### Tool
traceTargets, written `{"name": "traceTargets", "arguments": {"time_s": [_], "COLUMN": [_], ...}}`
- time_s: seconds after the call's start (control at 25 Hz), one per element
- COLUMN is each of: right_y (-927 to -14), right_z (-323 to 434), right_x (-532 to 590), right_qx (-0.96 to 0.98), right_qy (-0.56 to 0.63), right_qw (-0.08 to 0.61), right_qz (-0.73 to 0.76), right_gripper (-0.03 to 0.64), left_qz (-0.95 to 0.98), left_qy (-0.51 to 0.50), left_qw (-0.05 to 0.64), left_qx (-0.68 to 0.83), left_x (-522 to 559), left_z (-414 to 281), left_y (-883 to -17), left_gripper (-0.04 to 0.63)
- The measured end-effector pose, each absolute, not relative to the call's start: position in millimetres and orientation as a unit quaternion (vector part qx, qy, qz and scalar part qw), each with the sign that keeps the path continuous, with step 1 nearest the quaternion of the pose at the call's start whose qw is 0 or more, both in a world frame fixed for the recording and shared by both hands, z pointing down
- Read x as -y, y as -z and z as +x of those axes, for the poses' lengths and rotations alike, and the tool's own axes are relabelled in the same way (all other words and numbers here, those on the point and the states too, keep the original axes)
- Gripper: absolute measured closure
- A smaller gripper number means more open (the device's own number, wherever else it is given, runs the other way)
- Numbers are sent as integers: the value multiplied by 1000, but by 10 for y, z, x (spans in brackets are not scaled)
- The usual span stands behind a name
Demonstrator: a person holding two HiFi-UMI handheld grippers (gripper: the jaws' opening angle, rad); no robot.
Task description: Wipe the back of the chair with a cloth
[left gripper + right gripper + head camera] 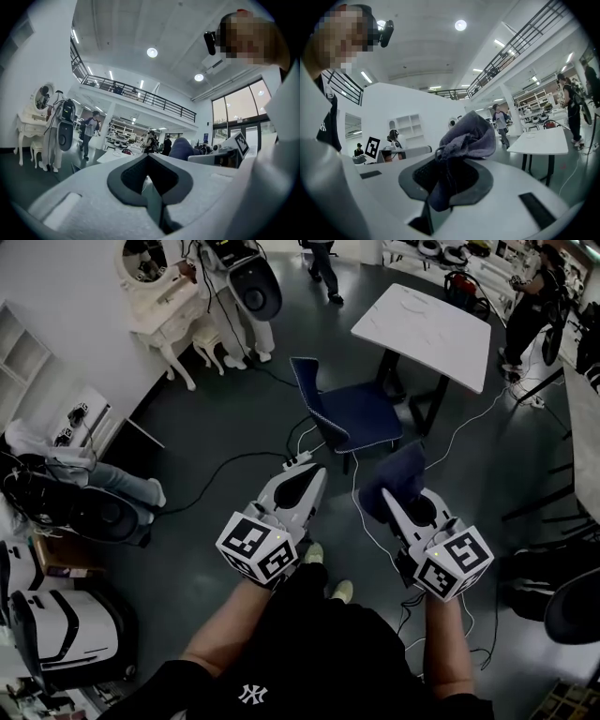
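1. Two grippers are held out before you, both on the near side of the chair (349,413), and neither touches it.
2. Your right gripper (388,495) is clamped on the cloth (396,476). The dark blue-grey cloth bunches up above the jaws, and in the head view it sits just short of the chair's seat.
3. Your left gripper (315,474) has its jaws together with nothing between them. It sits left of the cloth, near the chair's front corner.
4. The blue chair stands upright on the dark floor (225,409). Its back rises on the left side of the seat, away from the white tabletop (422,324) just beyond it.
5. A cable (216,465) runs over the floor left of the chair to a power strip (298,461). The strip lies between the chair and your left gripper.
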State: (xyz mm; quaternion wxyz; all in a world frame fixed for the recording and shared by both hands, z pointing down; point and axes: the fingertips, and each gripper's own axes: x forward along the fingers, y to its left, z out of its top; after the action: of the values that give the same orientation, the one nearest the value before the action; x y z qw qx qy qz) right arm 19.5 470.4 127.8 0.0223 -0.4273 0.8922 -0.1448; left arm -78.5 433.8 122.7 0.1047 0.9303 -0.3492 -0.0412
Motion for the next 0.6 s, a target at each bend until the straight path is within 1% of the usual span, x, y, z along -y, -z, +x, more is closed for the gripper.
{"name": "traceTargets", "arguments": {"time_s": [0.24,0.6], "right_y": [-1424,-1482], "right_z": [75,-293], "right_x": [-4171,-2909], "right_qx": [-894,-894], "right_qy": [148,149], "right_qw": [3,-33], "right_qz": [-424,-421], "right_gripper": [548,548], "left_qz": [931,935], "left_qy": [39,42], "left_qw": [102,95], "left_qx": [348,339], "left_x": [-3793,-2517], "left_z": [-800,-1024], "left_y": [-1364,-1445], "left_gripper": [588,588]}}
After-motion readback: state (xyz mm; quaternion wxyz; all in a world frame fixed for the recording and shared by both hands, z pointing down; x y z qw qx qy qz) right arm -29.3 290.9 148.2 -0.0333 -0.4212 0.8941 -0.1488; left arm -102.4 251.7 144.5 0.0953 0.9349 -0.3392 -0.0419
